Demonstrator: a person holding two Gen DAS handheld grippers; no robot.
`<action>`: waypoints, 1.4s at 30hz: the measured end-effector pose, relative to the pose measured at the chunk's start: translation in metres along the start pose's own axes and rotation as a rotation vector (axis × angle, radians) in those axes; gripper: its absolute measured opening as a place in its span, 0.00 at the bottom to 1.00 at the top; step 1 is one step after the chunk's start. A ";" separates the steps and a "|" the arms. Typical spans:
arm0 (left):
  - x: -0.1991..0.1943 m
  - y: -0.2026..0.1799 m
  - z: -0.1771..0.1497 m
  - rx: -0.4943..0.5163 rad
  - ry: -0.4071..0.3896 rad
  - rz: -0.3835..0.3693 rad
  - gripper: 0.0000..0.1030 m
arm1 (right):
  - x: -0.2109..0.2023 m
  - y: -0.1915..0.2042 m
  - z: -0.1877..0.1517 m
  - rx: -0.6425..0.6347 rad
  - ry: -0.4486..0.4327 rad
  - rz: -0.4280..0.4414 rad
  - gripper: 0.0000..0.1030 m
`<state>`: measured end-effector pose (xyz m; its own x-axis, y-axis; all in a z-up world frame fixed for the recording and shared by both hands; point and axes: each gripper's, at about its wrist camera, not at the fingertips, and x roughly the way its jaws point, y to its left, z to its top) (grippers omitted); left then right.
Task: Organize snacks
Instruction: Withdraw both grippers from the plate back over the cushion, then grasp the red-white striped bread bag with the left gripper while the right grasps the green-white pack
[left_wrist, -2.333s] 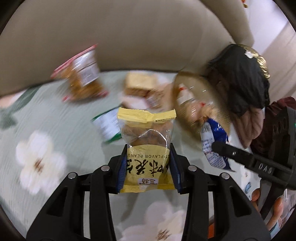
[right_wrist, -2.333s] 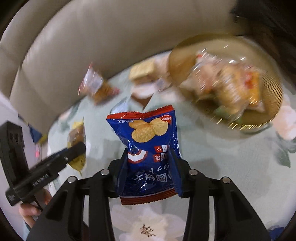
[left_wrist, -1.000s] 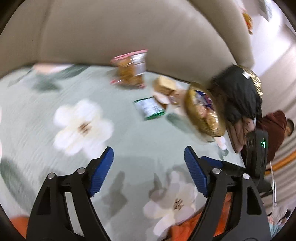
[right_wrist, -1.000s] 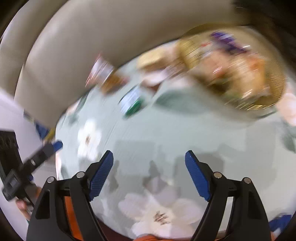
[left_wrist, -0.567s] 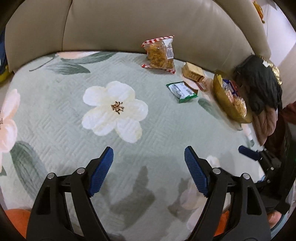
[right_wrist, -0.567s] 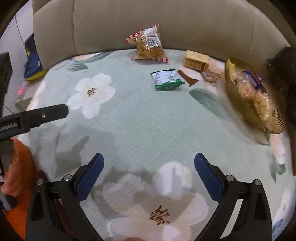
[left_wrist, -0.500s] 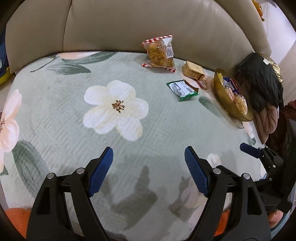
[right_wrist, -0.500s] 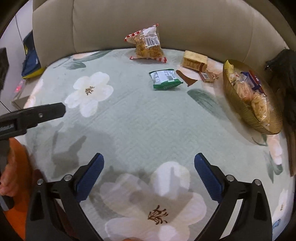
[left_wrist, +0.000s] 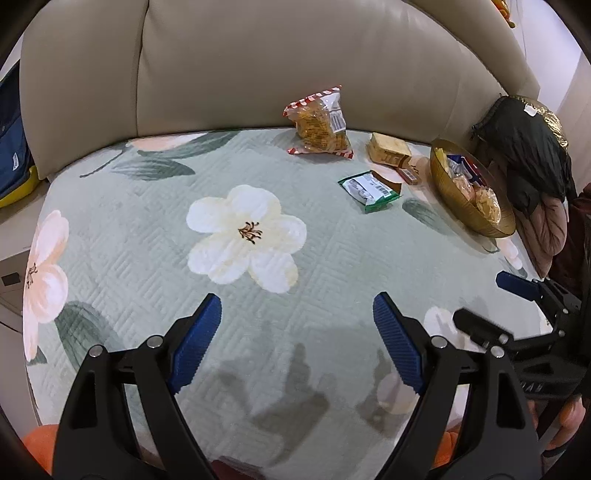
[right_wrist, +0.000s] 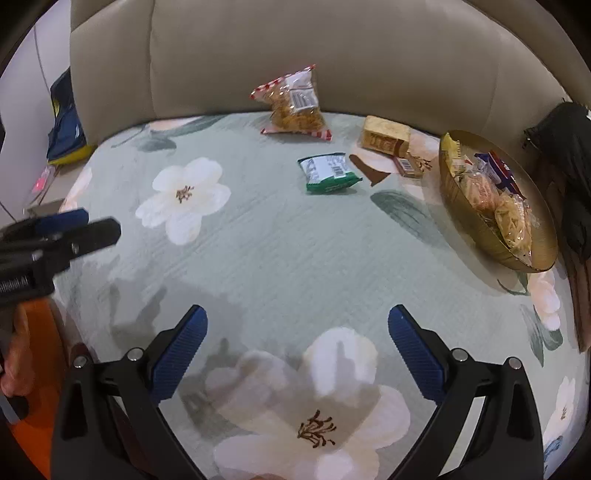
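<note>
status: partly done, by my read. the round gold ribbed bowl sits at the right edge of the pale green flower-print cover and already holds several packets, a blue one and a few clear ones of pale crackers among them.

still loose on the cover, all at the far side near the beige leather backrest:
- clear bag with red-and-white striped edges and orange-brown snacks, leaning against the backrest
- green-and-white flat packet, lying flat, between the striped bag and the bowl
- tan wrapped block, just left of the bowl
- small brown-red packet, just beside the block, close to the bowl rim

so four pieces left, as far as you can see from here.

your left gripper: jaws spread and opening wider, nothing between the blue pads, nothing touched, only cover beneath.

your right gripper: jaws spread as wide as they go, empty, touching nothing, above a white printed flower.

both sit well short of the loose snacks. the green packet looks the easiest next pick.
</note>
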<state>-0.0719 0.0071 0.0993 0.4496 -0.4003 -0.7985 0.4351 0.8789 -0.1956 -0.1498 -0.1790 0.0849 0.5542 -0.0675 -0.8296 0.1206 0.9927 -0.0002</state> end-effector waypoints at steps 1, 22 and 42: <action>0.001 0.000 0.000 -0.001 0.002 0.000 0.82 | -0.001 -0.003 0.001 0.016 -0.007 0.003 0.95; 0.037 -0.005 0.031 -0.065 0.053 -0.084 0.84 | 0.042 -0.072 0.005 0.396 0.152 0.182 0.95; 0.192 -0.027 0.200 -0.114 0.026 -0.045 0.91 | 0.143 -0.061 0.141 0.098 0.011 0.163 0.94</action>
<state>0.1588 -0.1452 0.0645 0.4105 -0.4347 -0.8016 0.3625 0.8844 -0.2940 0.0381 -0.2634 0.0455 0.5641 0.0950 -0.8202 0.1099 0.9759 0.1886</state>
